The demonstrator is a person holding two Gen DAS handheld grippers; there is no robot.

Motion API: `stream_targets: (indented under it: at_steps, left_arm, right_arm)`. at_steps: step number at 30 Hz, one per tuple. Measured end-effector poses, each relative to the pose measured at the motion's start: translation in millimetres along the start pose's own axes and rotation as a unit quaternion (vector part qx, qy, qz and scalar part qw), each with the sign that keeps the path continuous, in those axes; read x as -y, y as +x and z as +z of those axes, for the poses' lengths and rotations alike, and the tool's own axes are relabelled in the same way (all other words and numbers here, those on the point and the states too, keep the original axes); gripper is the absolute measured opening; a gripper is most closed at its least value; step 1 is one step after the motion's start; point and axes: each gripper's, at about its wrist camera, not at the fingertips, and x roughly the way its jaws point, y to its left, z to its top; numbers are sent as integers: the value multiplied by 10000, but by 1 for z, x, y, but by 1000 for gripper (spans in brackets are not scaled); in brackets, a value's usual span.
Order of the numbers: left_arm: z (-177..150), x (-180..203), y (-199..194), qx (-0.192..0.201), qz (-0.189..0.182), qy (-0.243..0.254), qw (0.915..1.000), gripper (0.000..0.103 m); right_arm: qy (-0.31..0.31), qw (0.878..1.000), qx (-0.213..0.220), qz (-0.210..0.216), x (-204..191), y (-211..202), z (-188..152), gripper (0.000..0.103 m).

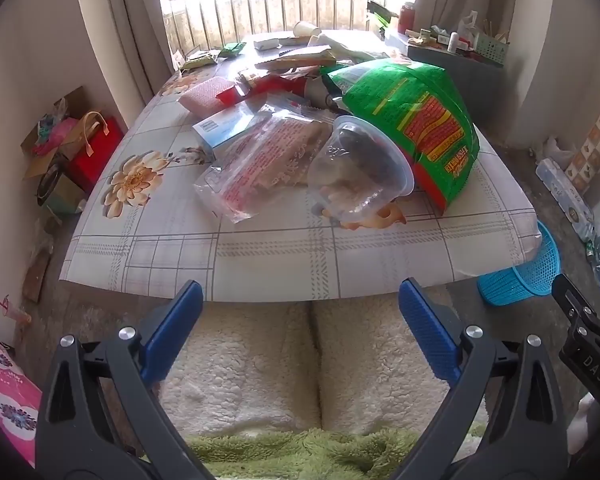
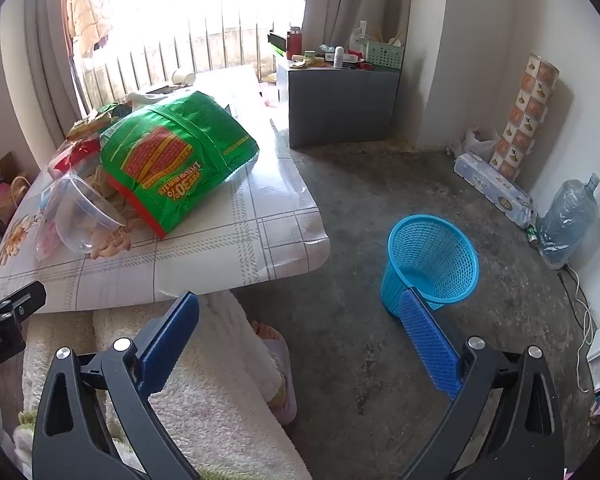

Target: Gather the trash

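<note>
Nearest the lens in both views, fleece-covered legs (image 1: 320,368) of the seated person fill the bottom of the frame, below the counter (image 1: 260,264) edge. Left gripper (image 1: 300,312) stands wide with nothing between its blue pads; right gripper (image 2: 300,320) is equally wide and empty, hanging over the floor beside the counter.

Trash lies heaped at centre frame of the left view: a clear plastic cup (image 1: 360,168) tipped on its side, touching a large green snack bag (image 1: 412,120), with a clear printed wrapper (image 1: 260,160) just left of the cup. Blue mesh basket (image 2: 432,260) sits on the floor at centre right of the right view, well apart from the pile and apparently empty.

Risks, as judged:
- Cup is round and lying over; a poor pinch may roll it off the counter edge.
- Wrapper overlaps neighbours; pulling it may drag other pieces.
- Basket looks light; a dropped bag may topple it.
</note>
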Motion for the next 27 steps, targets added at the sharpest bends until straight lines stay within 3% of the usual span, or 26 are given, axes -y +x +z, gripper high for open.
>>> stream_targets:
  at_steps: [27]
  left_arm:
    - [-2, -6, 0, -27, 127, 0, 9999, 94]
  right_arm:
    - [-32, 10000, 24, -2, -3, -1, 0, 97]
